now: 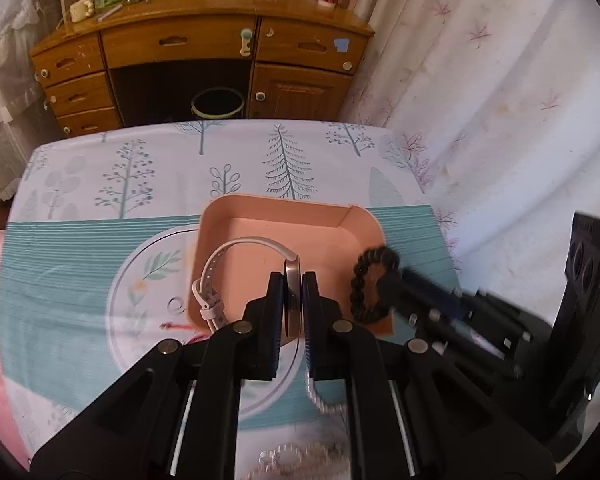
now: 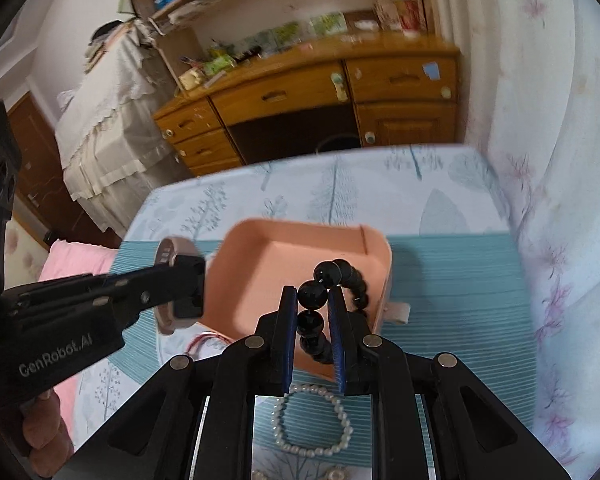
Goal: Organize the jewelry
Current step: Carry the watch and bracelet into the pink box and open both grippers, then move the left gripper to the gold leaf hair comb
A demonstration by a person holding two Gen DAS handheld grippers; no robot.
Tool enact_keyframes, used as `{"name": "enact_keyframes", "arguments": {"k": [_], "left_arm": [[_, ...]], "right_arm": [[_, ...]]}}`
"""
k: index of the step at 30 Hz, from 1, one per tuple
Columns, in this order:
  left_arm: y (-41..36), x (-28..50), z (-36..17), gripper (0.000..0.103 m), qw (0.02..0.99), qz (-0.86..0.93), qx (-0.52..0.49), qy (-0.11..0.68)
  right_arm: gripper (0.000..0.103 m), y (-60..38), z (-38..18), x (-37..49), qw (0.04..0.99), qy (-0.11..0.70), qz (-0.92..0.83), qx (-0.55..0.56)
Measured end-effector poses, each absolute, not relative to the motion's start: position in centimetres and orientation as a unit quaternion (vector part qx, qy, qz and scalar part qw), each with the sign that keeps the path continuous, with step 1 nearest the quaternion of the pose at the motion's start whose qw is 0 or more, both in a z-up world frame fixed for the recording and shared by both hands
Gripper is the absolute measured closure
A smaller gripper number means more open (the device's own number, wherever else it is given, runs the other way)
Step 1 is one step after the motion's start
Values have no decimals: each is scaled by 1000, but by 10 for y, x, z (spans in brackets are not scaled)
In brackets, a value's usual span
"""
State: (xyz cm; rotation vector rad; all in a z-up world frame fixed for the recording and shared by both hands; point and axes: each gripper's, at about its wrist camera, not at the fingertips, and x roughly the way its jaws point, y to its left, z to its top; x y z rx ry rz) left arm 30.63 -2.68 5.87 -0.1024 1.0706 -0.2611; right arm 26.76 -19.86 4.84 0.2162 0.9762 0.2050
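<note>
A pink open box [image 1: 236,220] [image 2: 260,248] sits on the table. My left gripper [image 1: 292,292] is shut on a watch [image 1: 290,280] with a pale strap [image 1: 216,268], held over the box's near edge; it shows from the side in the right wrist view [image 2: 180,280]. My right gripper [image 2: 312,300] is shut on a black bead bracelet [image 2: 328,280], held above the box's right near corner; it also shows in the left wrist view [image 1: 374,284]. A white pearl bracelet [image 2: 312,420] lies on the cloth below my right gripper.
The table carries a cloth [image 1: 140,184] with tree prints and teal stripes. A red string [image 2: 204,340] lies near the box. A metal chain piece [image 1: 292,456] lies at the near edge. A wooden desk [image 1: 204,40] stands behind, a curtain [image 1: 500,80] on the right.
</note>
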Motion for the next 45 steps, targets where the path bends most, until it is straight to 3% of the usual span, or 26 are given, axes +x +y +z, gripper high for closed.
{"name": "enact_keyframes", "arguments": {"k": [2, 5, 6, 16, 21, 35, 45], "left_arm": [[-32, 316, 42, 96, 849, -119, -46, 513], [-34, 327, 17, 96, 844, -113, -44, 522], [-34, 330, 10, 96, 842, -113, -44, 526], [-25, 327, -15, 93, 831, -99, -37, 546], [-18, 304, 0, 60, 840, -101, -33, 533], [8, 187, 43, 60, 867, -128, -2, 482], [42, 95, 17, 60, 856, -105, -27, 506]], "right_arm": [[83, -202, 29, 274, 860, 485, 102, 124], [61, -209, 11, 275, 850, 492, 112, 152], [60, -210, 9, 273, 854, 487, 107, 150], [60, -212, 17, 247, 870, 465, 109, 124], [60, -208, 24, 226, 870, 470, 104, 102], [60, -188, 29, 130, 873, 476, 103, 30], [60, -157, 34, 37, 881, 453, 138, -1]]}}
